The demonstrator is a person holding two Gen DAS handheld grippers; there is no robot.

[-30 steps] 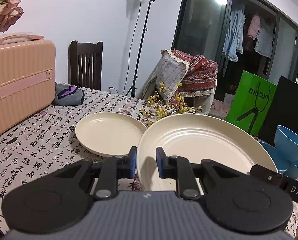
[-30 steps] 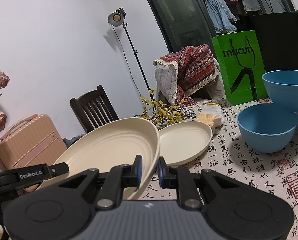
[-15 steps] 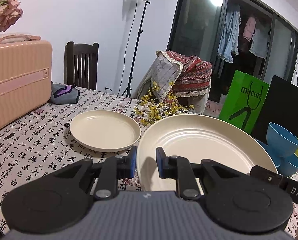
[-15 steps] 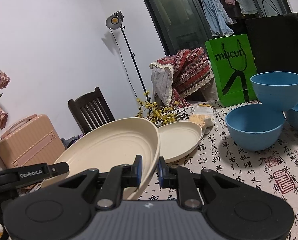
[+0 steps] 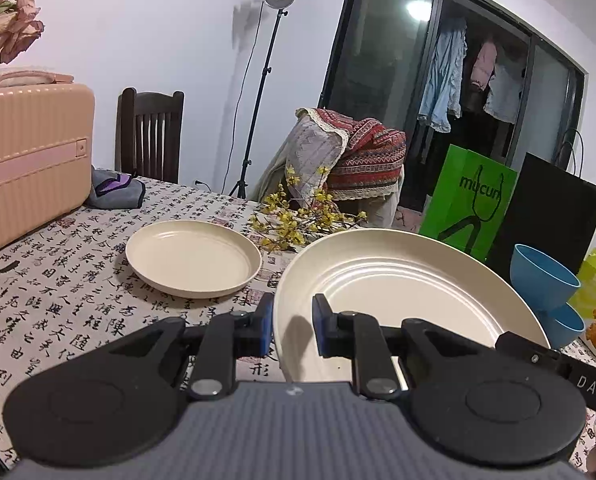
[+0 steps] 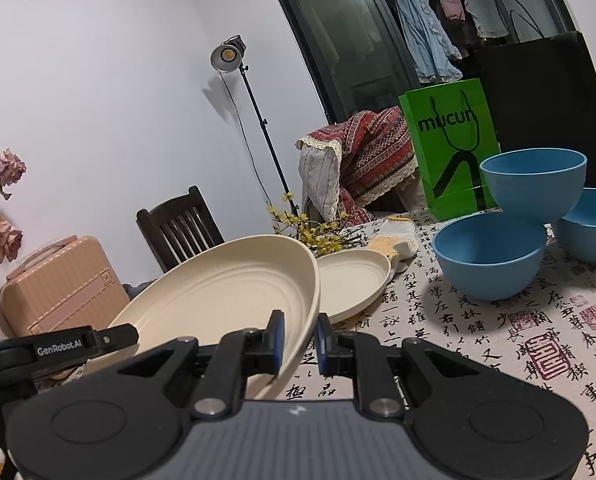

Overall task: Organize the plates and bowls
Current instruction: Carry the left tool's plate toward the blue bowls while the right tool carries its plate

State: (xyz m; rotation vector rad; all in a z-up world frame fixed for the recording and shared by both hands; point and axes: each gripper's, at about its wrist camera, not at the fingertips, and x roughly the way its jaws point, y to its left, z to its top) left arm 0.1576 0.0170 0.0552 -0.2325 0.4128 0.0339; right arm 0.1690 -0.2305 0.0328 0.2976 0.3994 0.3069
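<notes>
A large cream plate point(image 5: 410, 292) is held up over the table between both grippers. My left gripper point(image 5: 293, 316) is shut on its left rim, and my right gripper point(image 6: 300, 332) is shut on its right rim point(image 6: 226, 288). A smaller cream plate point(image 5: 192, 256) lies flat on the tablecloth beyond, also seen in the right wrist view point(image 6: 350, 280). Three blue bowls stand to the right: one on the cloth point(image 6: 488, 260), one perched on top point(image 6: 532, 180), one behind point(image 6: 590, 224). In the left wrist view the bowls point(image 5: 544, 280) show past the plate's right edge.
A pink suitcase point(image 5: 26, 160) stands at the table's left with a grey cloth point(image 5: 116, 192) beside it. Yellow flower sprigs point(image 5: 302, 220) and a knitted cloth point(image 6: 394, 240) lie behind the small plate. A green bag point(image 6: 450, 152), a black bag point(image 5: 554, 216) and a wooden chair point(image 5: 148, 136) line the far edge.
Both grippers have carried the large plate a little to the right, so the small plate and bowls have slid leftward in view. The grips are unchanged.
</notes>
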